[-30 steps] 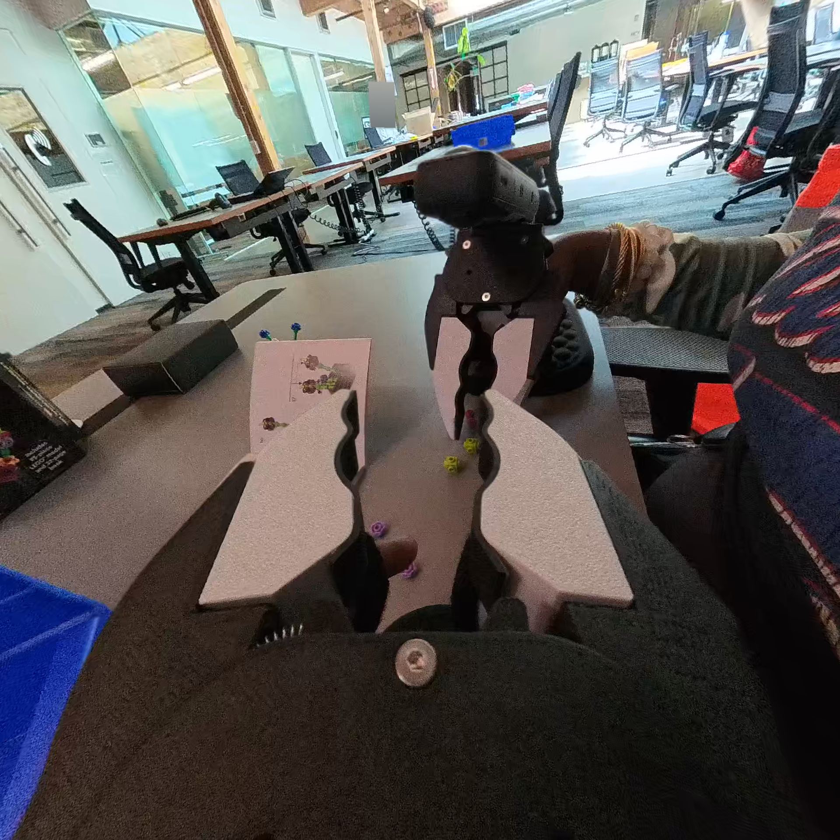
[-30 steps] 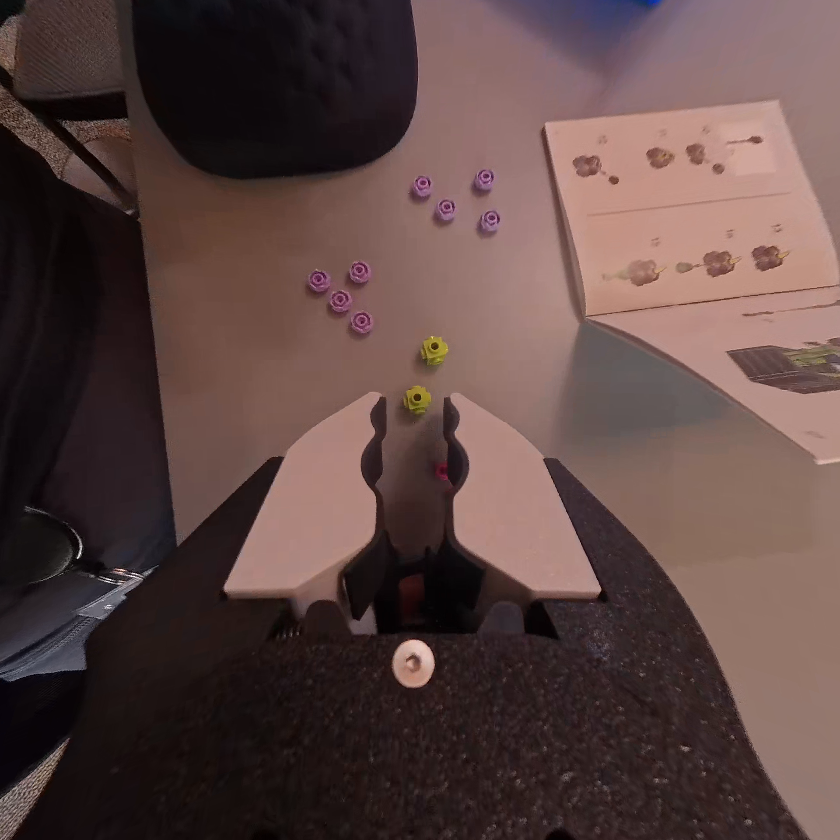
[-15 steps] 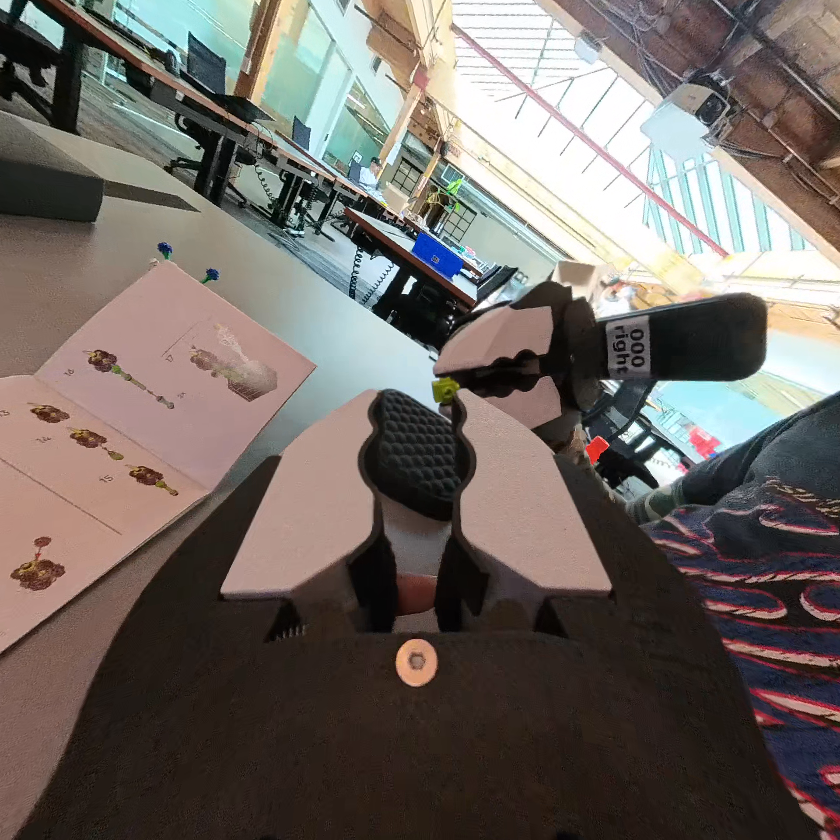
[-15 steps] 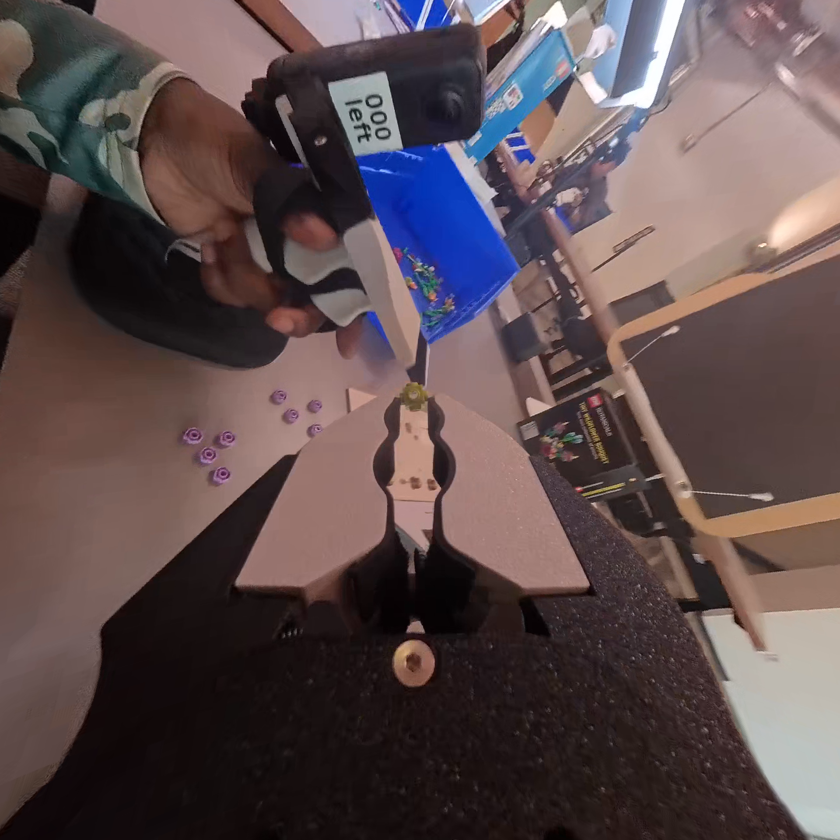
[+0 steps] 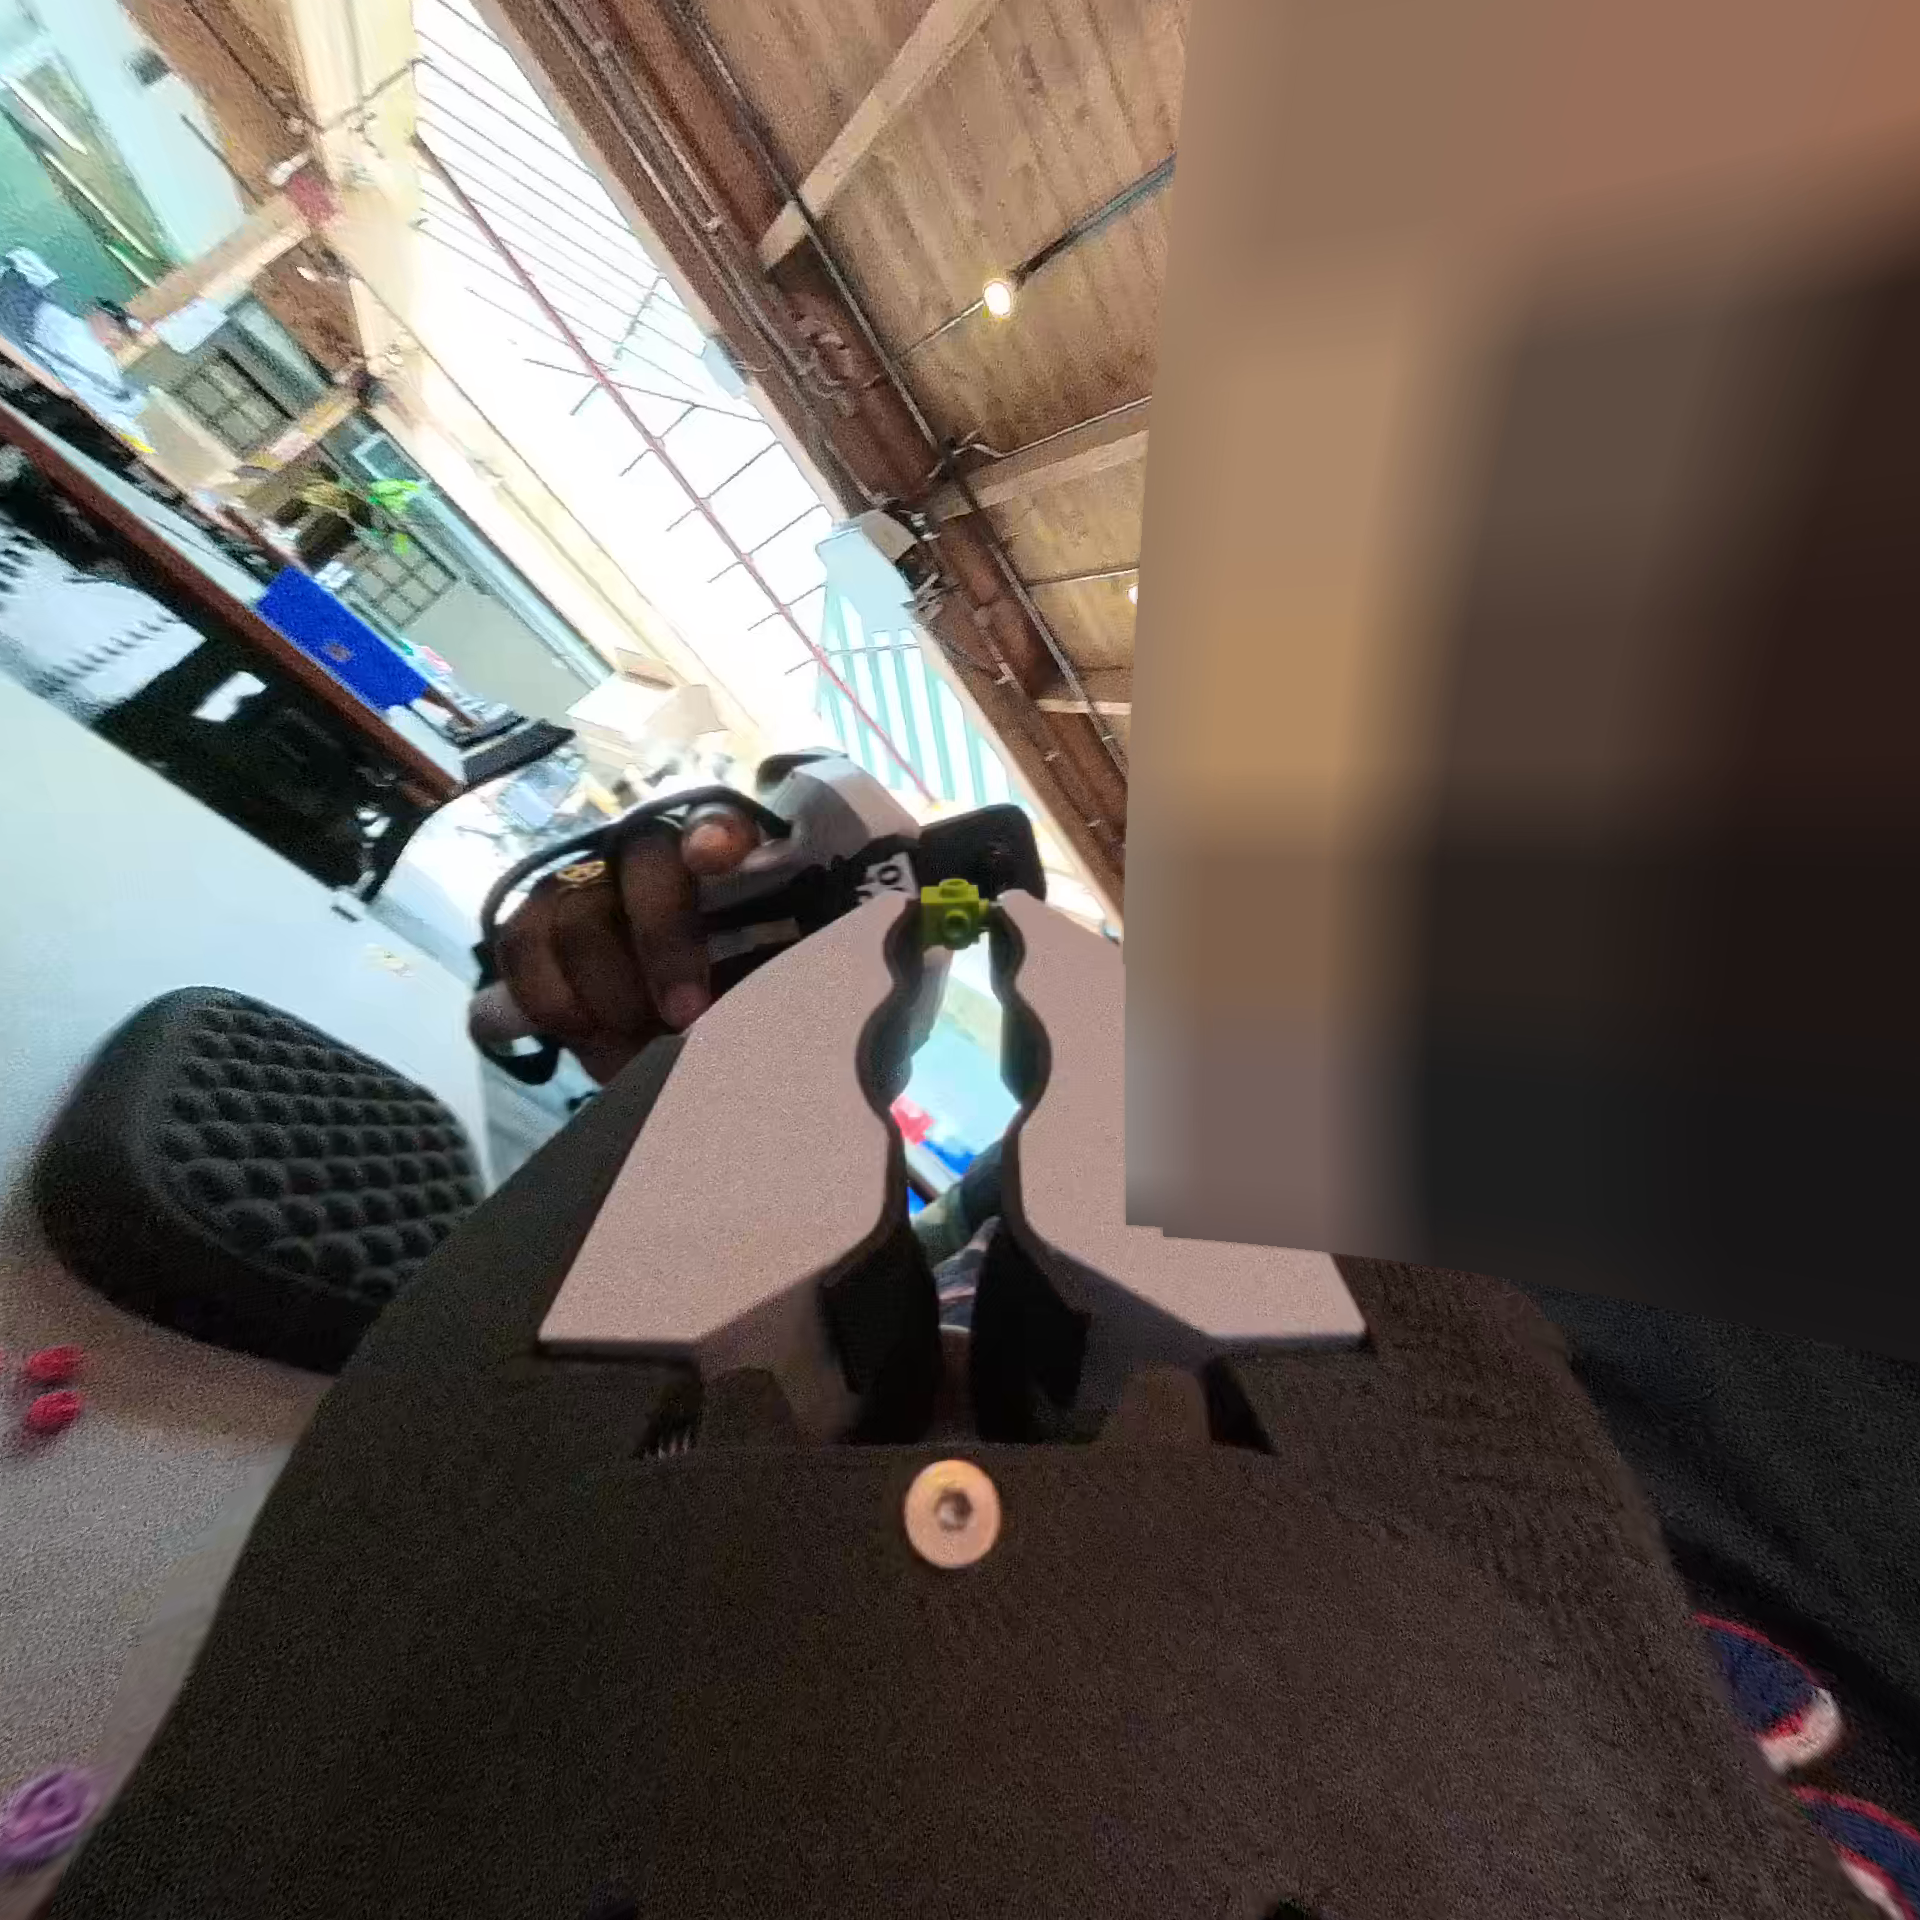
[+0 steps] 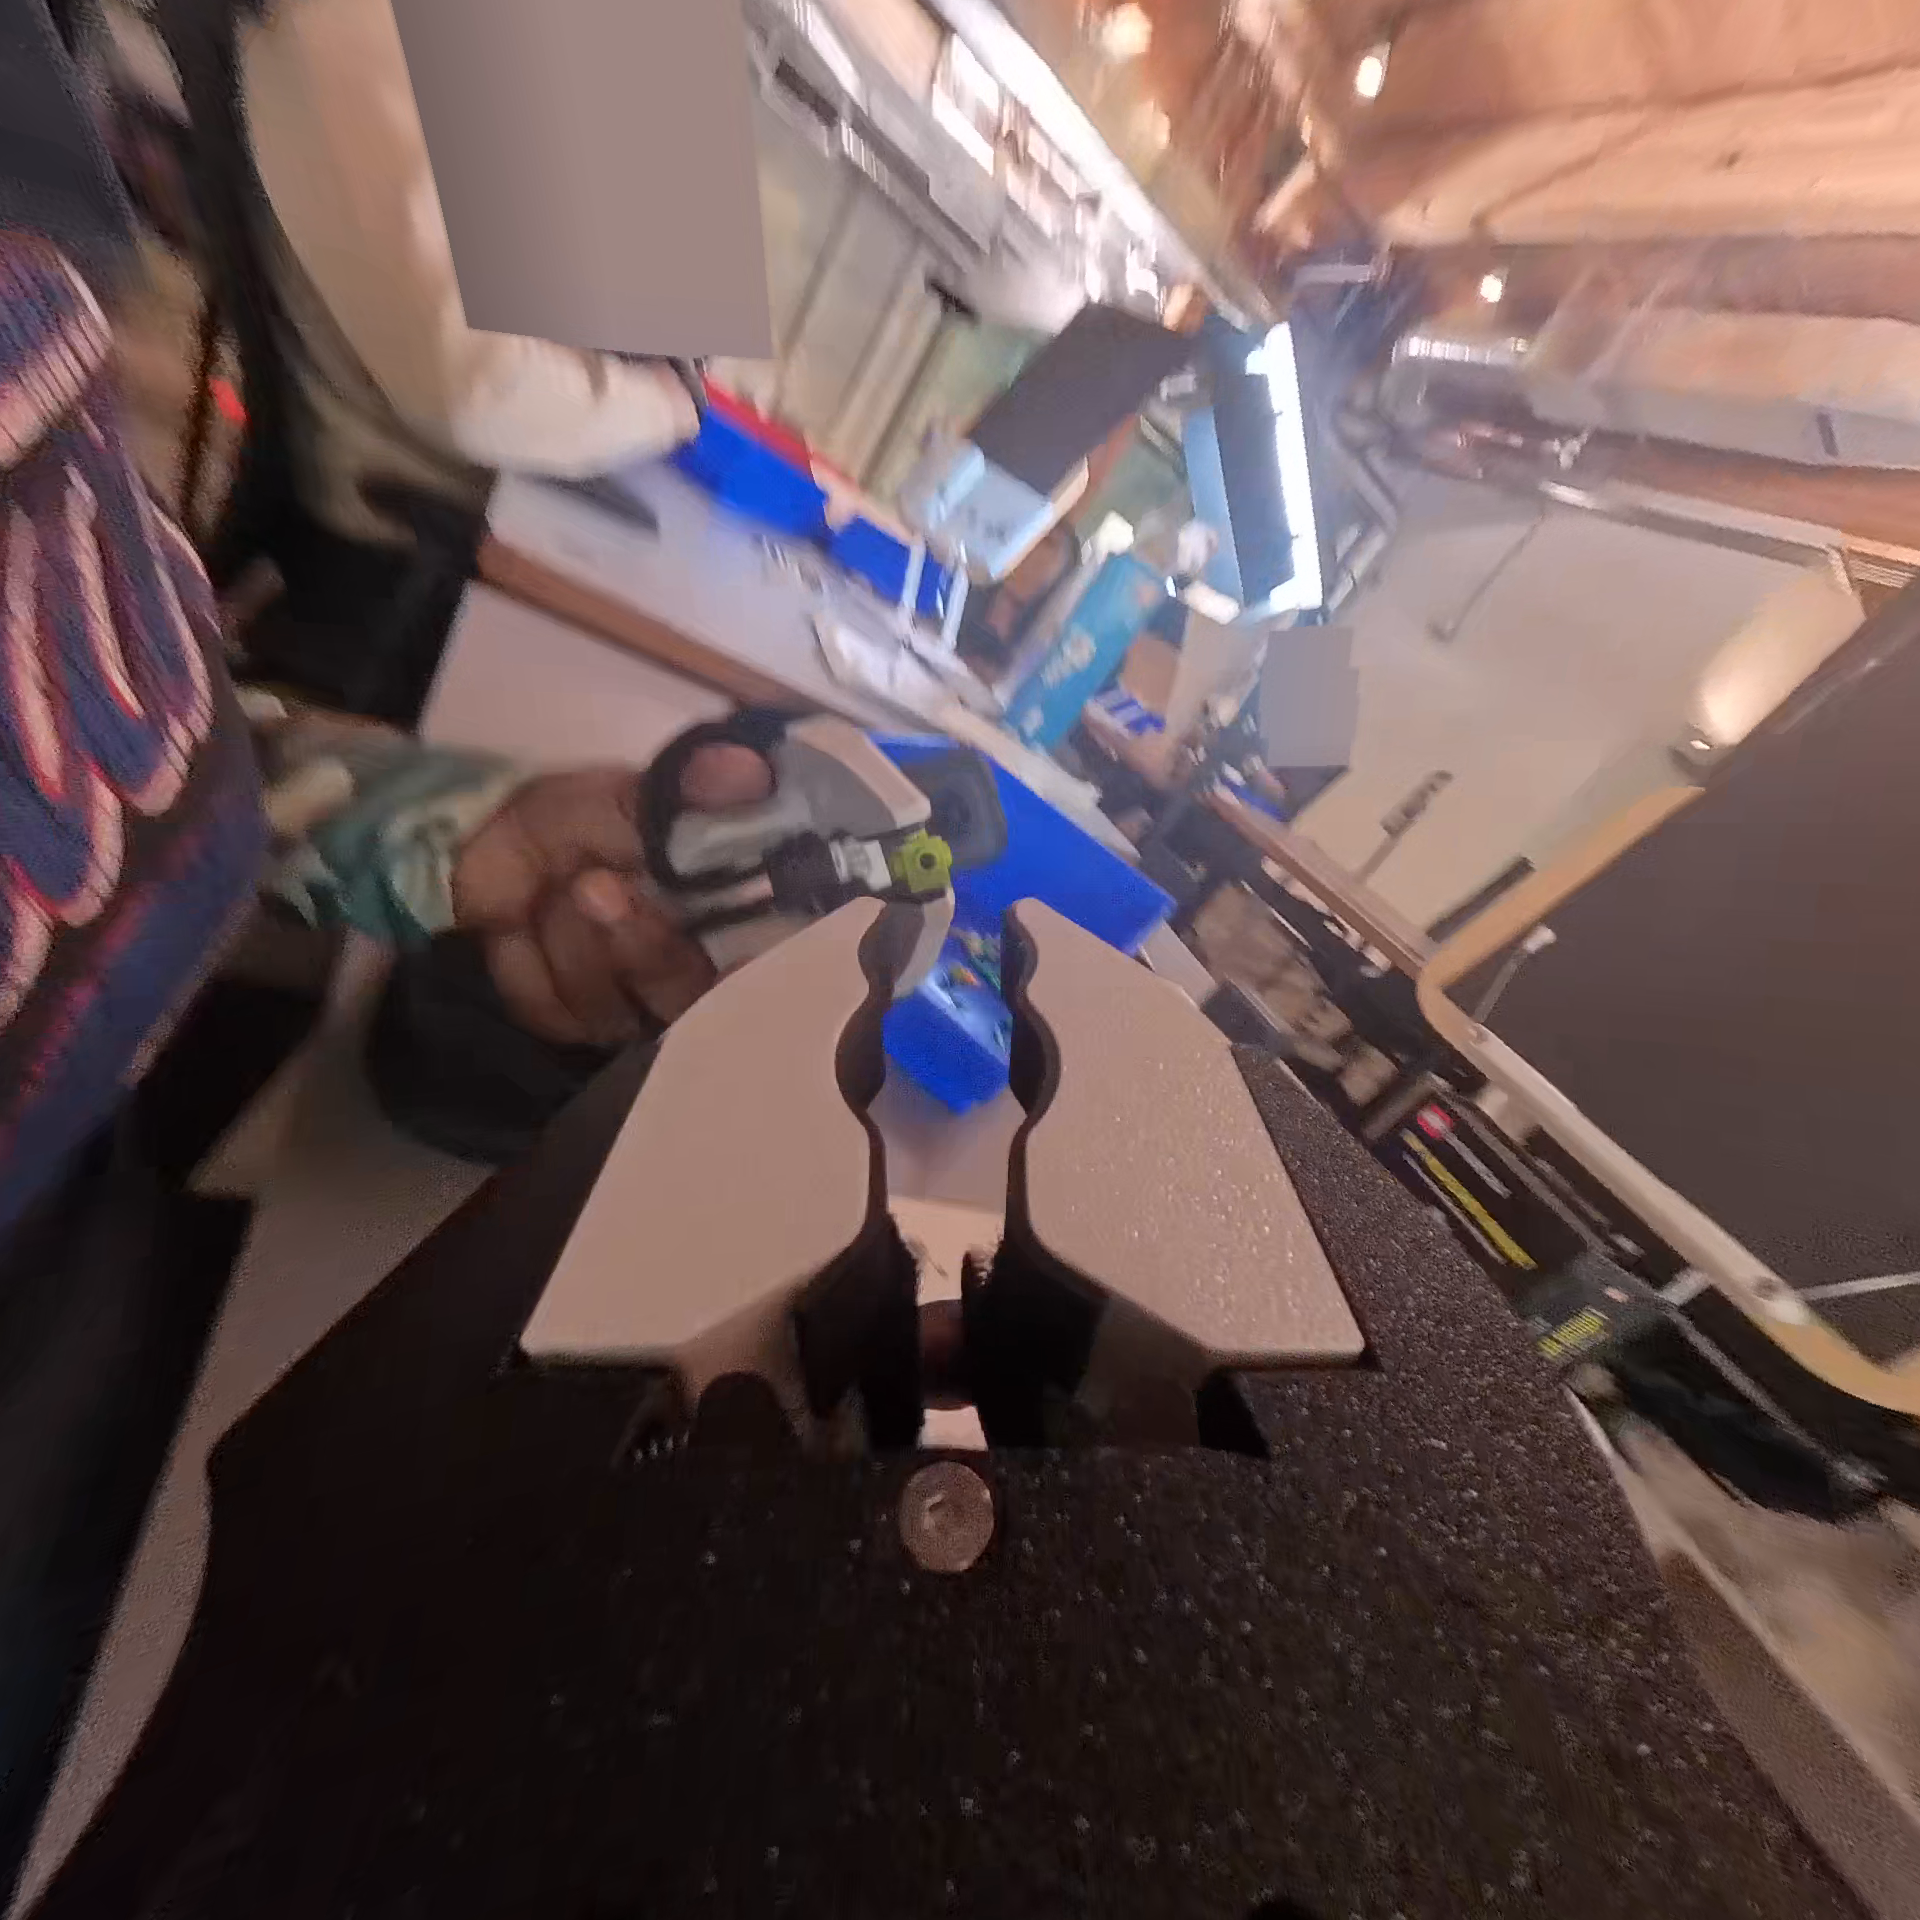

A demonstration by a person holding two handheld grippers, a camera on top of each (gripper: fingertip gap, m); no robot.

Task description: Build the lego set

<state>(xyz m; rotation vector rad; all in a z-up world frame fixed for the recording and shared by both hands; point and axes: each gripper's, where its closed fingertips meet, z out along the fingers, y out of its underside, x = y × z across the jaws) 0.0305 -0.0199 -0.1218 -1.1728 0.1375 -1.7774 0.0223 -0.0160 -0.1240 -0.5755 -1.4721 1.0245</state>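
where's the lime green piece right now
The lime piece is off the table, pinched at the left gripper tips in the left wrist view, with the right gripper open just beside it.

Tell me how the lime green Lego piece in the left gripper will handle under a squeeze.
The lime green Lego piece looks like hard moulded plastic, so probably rigid. It is tiny beside the left gripper, so likely very light. Only the very tips pinch it, so it may twist or pop out if knocked.

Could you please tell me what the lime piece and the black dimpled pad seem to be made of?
The lime piece, held in the left claw: hard moulded plastic, smooth, glossy, with crisp studs. The black dimpled pad: probably soft rubber or foam, matt, judging by its honeycomb-dimpled surface.
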